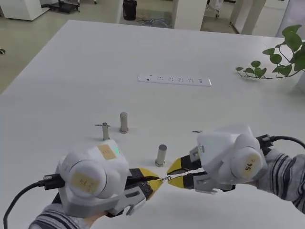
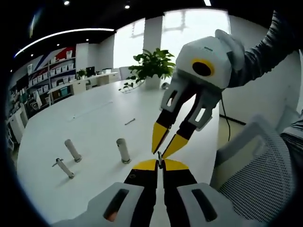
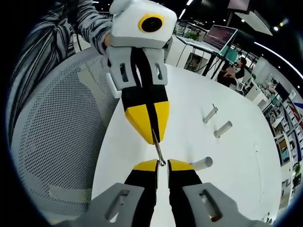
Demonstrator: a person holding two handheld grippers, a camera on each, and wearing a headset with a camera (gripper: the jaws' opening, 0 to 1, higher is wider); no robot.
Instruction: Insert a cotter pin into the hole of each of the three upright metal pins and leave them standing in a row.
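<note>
**Entry: cotter-pin fitting, state of progress**

- **Done, one of three.** The short grey metal pin standing at the left of the group point(image 1: 105, 131), the fitted metal pin, is seen with a thin cotter pin point(image 1: 101, 125) lying crosswise through its top.
- **Not yet fitted, two of three.** No cotter pin is seen in the rear metal pin point(image 1: 124, 122), a plain grey cylinder just beside the fitted one. The same is noted of the near metal pin point(image 1: 161, 155), which stands apart, closest to the grippers. All three are upright on the white worktop point(image 1: 71, 71), and the group is judged more a loose triangle than a row.
- **In hand.** A slim steel cotter pin, the held cotter pin point(image 3: 156, 142), is carried in the air in front of the near metal pin.
  - **Left gripper** point(image 1: 159, 181), white body with yellow-tipped black jaws: the jaws are closed on the held cotter pin, whose shank juts from the tips.
  - **Right gripper** point(image 1: 169, 176), same make: the jaws are drawn nearly together about the pin's looped end. Whether it is pinched there cannot be told. A hand-over or regrip is judged to be in progress.
- **In reserve.** A spare cotter pin point(image 1: 196, 131) is lying flat on the worktop, to the right of the group.
- **Also present.** A white power strip point(image 1: 174, 79) and a green trailing plant point(image 1: 281, 59) are noted further back.
</note>
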